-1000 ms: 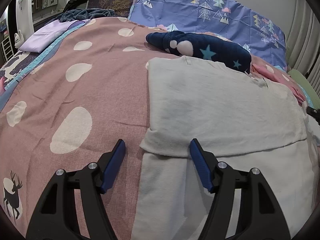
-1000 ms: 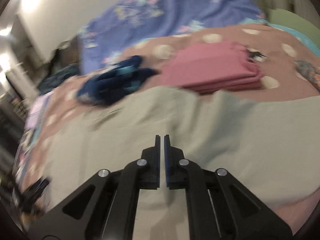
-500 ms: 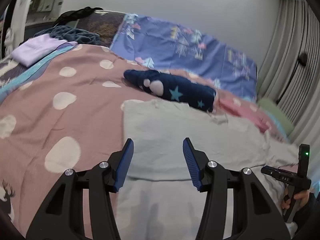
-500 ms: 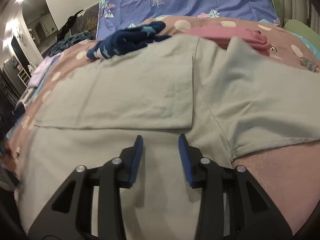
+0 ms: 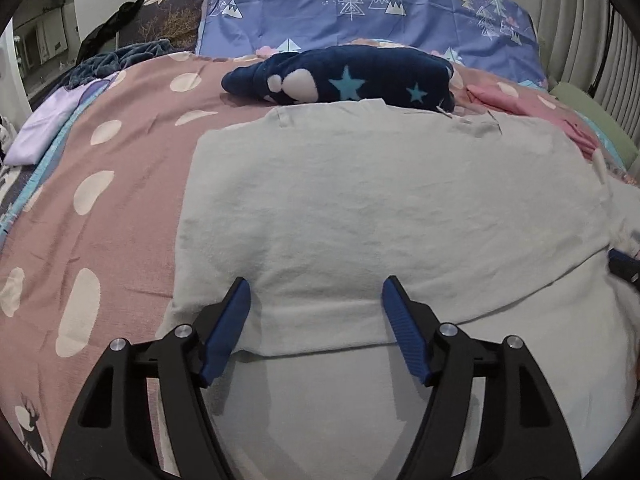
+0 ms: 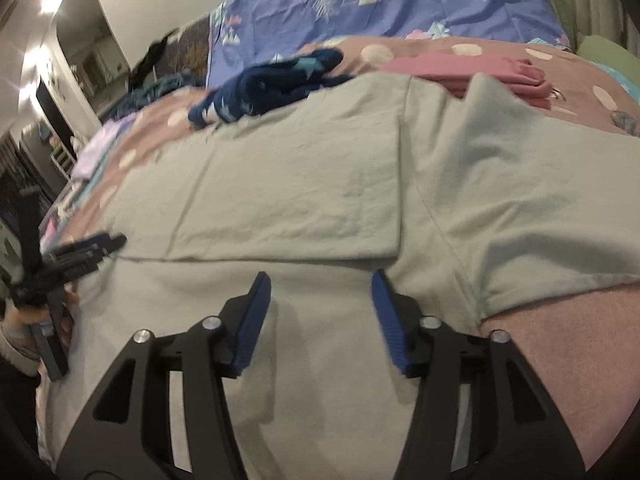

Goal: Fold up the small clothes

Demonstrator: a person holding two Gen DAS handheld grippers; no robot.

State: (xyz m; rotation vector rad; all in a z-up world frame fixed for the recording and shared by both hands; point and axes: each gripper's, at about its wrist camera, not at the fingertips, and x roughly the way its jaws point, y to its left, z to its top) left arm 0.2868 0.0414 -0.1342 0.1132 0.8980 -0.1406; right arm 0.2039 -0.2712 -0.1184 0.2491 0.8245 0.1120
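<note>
A pale grey-white shirt (image 5: 380, 208) lies flat on the pink dotted bedspread (image 5: 120, 168), with one side folded over so a flap edge crosses it. My left gripper (image 5: 316, 300) is open and empty, its fingertips astride the lower left corner of that flap. In the right wrist view the same shirt (image 6: 304, 192) fills the middle, an unfolded sleeve (image 6: 552, 216) spread to the right. My right gripper (image 6: 320, 292) is open and empty, just short of the flap's lower right corner. The left gripper shows in the right wrist view (image 6: 80, 252) at the left.
A navy star-print garment (image 5: 352, 76) lies behind the shirt. Folded pink clothes (image 6: 472, 68) sit at the back right. A blue tree-print pillow (image 5: 360, 4) stands at the head. A lilac folded cloth (image 5: 48, 124) lies far left.
My right gripper has gone from shut to wide open and settled near the flap edge. My left gripper lifted, then dropped back onto the flap's corner, staying open.
</note>
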